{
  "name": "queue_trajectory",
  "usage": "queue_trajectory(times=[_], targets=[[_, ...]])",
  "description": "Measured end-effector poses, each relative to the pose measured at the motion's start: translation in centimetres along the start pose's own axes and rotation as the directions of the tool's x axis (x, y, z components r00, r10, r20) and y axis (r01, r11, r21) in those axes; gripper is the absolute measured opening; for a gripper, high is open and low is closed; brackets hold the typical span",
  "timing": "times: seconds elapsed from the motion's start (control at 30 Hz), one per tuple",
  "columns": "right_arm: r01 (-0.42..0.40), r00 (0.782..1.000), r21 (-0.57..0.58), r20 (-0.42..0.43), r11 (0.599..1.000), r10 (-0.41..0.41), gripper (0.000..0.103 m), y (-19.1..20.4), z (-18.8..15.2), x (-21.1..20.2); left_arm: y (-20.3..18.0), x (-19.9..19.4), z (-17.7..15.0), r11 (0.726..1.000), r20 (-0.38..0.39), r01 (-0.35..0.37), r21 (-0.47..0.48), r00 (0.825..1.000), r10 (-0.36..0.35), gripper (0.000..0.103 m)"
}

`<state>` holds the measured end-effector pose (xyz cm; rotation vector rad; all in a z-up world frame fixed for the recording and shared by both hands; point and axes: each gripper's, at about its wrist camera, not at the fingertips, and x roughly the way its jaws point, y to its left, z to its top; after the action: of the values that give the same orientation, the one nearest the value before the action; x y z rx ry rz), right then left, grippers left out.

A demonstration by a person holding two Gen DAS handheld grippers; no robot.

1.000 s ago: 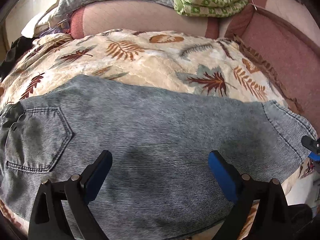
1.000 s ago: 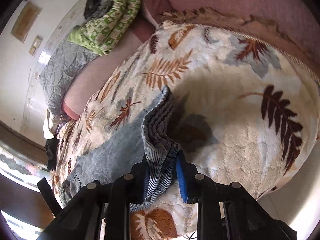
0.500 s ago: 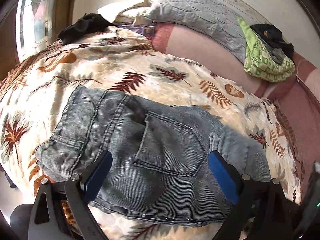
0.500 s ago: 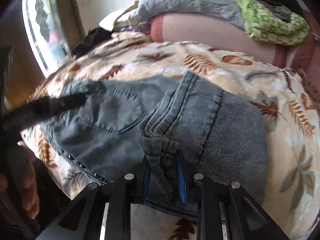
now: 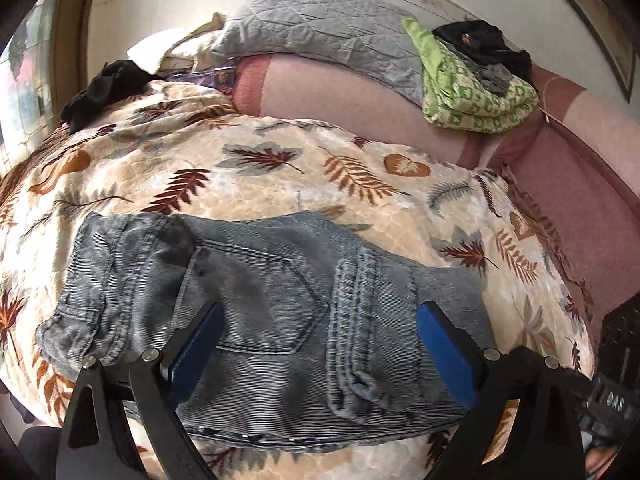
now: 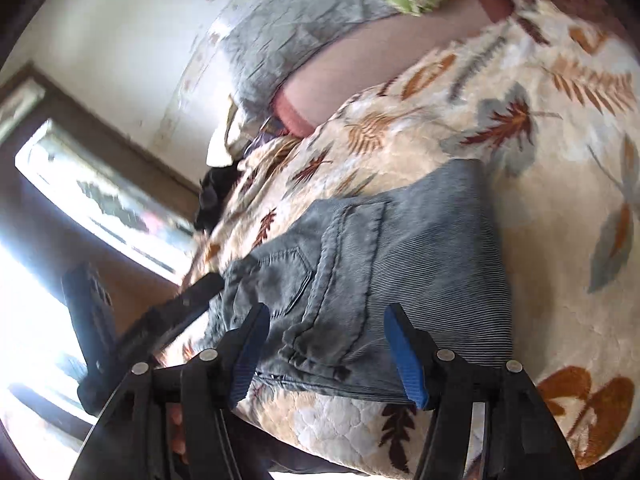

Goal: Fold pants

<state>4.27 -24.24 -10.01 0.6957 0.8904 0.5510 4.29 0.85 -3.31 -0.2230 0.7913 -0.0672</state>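
Grey denim pants (image 5: 260, 300) lie folded across on the leaf-print blanket (image 5: 280, 168), back pocket up, with the leg hems (image 5: 352, 320) laid over the seat. My left gripper (image 5: 320, 320) hovers open above the pocket area, nothing between its blue pads. In the right wrist view the same pants (image 6: 420, 264) lie under my right gripper (image 6: 328, 320). Its jaws are opening and stand apart over the hem edge, the pads not pressing the cloth. The left gripper (image 6: 188, 304) shows at the pants' left edge.
At the back, a grey quilted pillow (image 5: 320, 36) and a green patterned cloth (image 5: 472, 92) rest on a pink cushion (image 5: 340, 92). A black garment (image 5: 104, 92) lies at the blanket's far left corner. A bright window (image 6: 100, 200) is on the left.
The right gripper carried the leg hems over onto the seat of the pants, then opened and let them go. The left gripper swung toward the waist end and drew back.
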Motion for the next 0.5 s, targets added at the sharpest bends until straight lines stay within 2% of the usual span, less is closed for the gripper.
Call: queue_trajectory(times=[0.03, 0.07, 0.1, 0.17, 0.2, 0.23, 0.27, 0.33, 0.4, 0.47, 0.5], targets=[[-0.027, 0.999, 0.087, -0.022, 0.996, 0.029, 0.064, -2.1, 0.2, 0.3, -1.1, 0.7, -0.2, 0.999, -0.022, 0.026, 0.028, 0.999, -0.025, 0.097], [-0.012, 0.997, 0.174, -0.072, 0.985, 0.025, 0.065, -4.3, 0.2, 1.0, -2.1, 1.7, -0.5, 0.998, -0.057, 0.027, 0.062, 0.998, -0.023, 0.097], [0.016, 0.992, 0.239, -0.128, 0.971, 0.015, 0.061, -6.1, -0.2, 1.8, -3.0, 3.1, -1.1, 0.995, -0.107, -0.005, 0.101, 0.994, 0.016, 0.097], [-0.042, 0.990, 0.273, -0.118, 0.961, 0.077, 0.061, -6.9, 0.1, 1.4, -4.1, 6.4, -2.9, 0.981, -0.224, -0.065, 0.181, 0.969, 0.106, 0.097], [-0.040, 0.990, 0.266, -0.123, 0.963, 0.075, 0.061, -6.6, 0.6, 1.1, -4.1, 7.9, -3.9, 0.973, -0.277, -0.098, 0.210, 0.948, 0.155, 0.097], [-0.039, 0.992, 0.242, -0.110, 0.969, 0.068, 0.061, -6.0, 1.3, 0.7, -3.9, 8.5, -4.7, 0.970, -0.282, -0.105, 0.219, 0.945, 0.166, 0.098], [-0.046, 0.993, 0.217, -0.096, 0.975, 0.068, 0.062, -5.5, 2.2, 0.5, -3.8, 7.8, -4.9, 0.972, -0.235, -0.104, 0.211, 0.960, 0.153, 0.098], [-0.071, 0.993, 0.187, -0.082, 0.980, 0.087, 0.065, -4.7, 4.2, 0.6, -3.8, 7.6, -4.9, 0.971, -0.243, -0.110, 0.211, 0.957, 0.161, 0.098], [-0.061, 0.995, 0.187, -0.071, 0.980, 0.075, 0.066, -4.6, 6.3, 1.3, -3.8, 7.6, -5.0, 0.971, -0.240, -0.107, 0.215, 0.958, 0.158, 0.098], [-0.104, 0.987, 0.190, -0.103, 0.976, 0.125, 0.068, -5.0, 8.3, 3.2, -3.7, 7.4, -5.2, 0.971, -0.230, -0.104, 0.216, 0.961, 0.154, 0.098], [-0.097, 0.983, 0.190, -0.136, 0.977, 0.124, 0.069, -5.5, 9.0, 4.5, -3.7, 7.4, -5.2, 0.971, -0.226, -0.105, 0.217, 0.962, 0.154, 0.098]])
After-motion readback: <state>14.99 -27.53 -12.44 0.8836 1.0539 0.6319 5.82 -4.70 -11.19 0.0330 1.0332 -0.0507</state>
